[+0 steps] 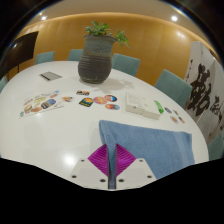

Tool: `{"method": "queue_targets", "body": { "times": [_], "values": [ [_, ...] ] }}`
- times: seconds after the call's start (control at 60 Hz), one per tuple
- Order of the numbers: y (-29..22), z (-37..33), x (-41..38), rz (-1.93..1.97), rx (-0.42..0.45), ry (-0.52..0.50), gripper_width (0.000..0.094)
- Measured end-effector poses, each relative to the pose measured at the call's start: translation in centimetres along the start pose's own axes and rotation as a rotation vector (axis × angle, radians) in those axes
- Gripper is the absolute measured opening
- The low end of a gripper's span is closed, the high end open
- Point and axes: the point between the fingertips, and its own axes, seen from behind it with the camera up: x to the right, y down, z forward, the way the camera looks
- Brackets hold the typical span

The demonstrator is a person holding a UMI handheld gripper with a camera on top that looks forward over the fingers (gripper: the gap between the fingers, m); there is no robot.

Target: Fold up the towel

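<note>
- Blue cloth, the towel (150,148), spread flat on the white surface (70,125) at its near edge, just ahead of the jaws and reaching off to their right.
- Magenta pads (100,158) drawn close together at the tips, with a fold of the towel's near left corner apparently nipped between them; grip judged as closed on the cloth, though the contact itself is small and hard to read.
- Long axis of the towel running from the jaws away toward the right-hand edge of the surface; one straight hem leading from the jaws up to the far left corner of the cloth.
- Bulk of the cloth lying right of and beyond the jaws, so the likely fold carries the held corner across toward the opposite side.
- Dark ribbed plant pot (97,60) standing well beyond, near the far edge of the surface.
- Cards and small items (45,101) scattered toward the left; a pale box (143,107) beyond the towel, apart from it.
- Teal chairs (176,87) ringing the far side.
</note>
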Motion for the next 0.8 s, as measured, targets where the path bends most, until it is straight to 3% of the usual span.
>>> {"method": "queue_targets", "body": {
  "times": [0.167, 0.35, 0.4, 0.517, 0.633, 0.7, 0.733, 0.783, 0.8],
  "values": [
    [-0.5, -1.1, -1.6, 0.067, -0.028, -0.107, 0.0038],
    [-8.2, -9.9, -4.0, 0.259, 0.095, -0.357, 0.0037],
    [-10.7, -12.1, -3.1, 0.320, 0.133, -0.383, 0.0039],
    [-11.3, -12.0, 2.4, 0.387, 0.151, -0.366, 0.0047],
    [-6.2, -7.0, 7.8, 0.344, 0.040, -0.242, 0.0055],
    [-2.8, -4.3, 9.9, 0.304, -0.008, -0.184, 0.0143],
    [-1.8, -3.8, 10.7, 0.286, -0.027, -0.157, 0.0235],
    [-0.7, -3.6, 12.2, 0.261, -0.051, -0.113, 0.0419],
    [-0.5, -3.6, 12.6, 0.255, -0.053, -0.101, 0.0523]
  ]
}}
